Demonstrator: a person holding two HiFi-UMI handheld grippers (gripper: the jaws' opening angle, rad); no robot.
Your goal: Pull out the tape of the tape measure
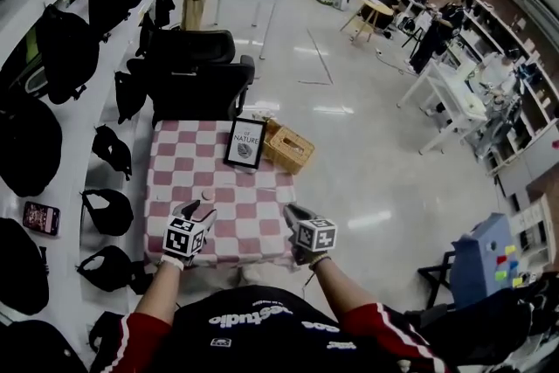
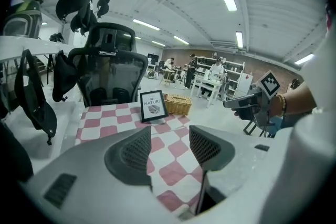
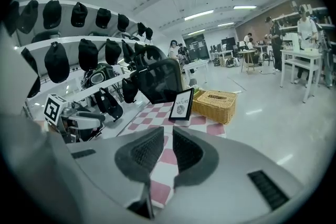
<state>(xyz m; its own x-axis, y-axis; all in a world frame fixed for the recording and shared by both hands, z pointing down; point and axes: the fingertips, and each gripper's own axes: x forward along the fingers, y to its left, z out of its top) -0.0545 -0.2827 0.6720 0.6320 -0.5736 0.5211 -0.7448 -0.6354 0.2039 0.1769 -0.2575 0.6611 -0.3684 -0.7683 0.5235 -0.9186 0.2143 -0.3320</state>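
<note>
From my head camera I see both my tools held over the near edge of the table, which is covered in a red-and-white checked cloth. My left gripper and right gripper are side by side and well apart. Only this view shows a small round pale thing, which I take to be the tape measure. It lies on the cloth just beyond my left gripper's tips and apart from them. It is too small here for me to tell which way it points or where its long axis runs.

The left gripper view shows that tool's jaws spread wide, with only the cloth between them. The right gripper view shows that pair drawn closer, with a narrow gap and nothing in it. Both gripper views make the word NATURE legible on the framed print, which stands upright at the far end beside a wicker basket. A black office chair stands behind the table.
</note>
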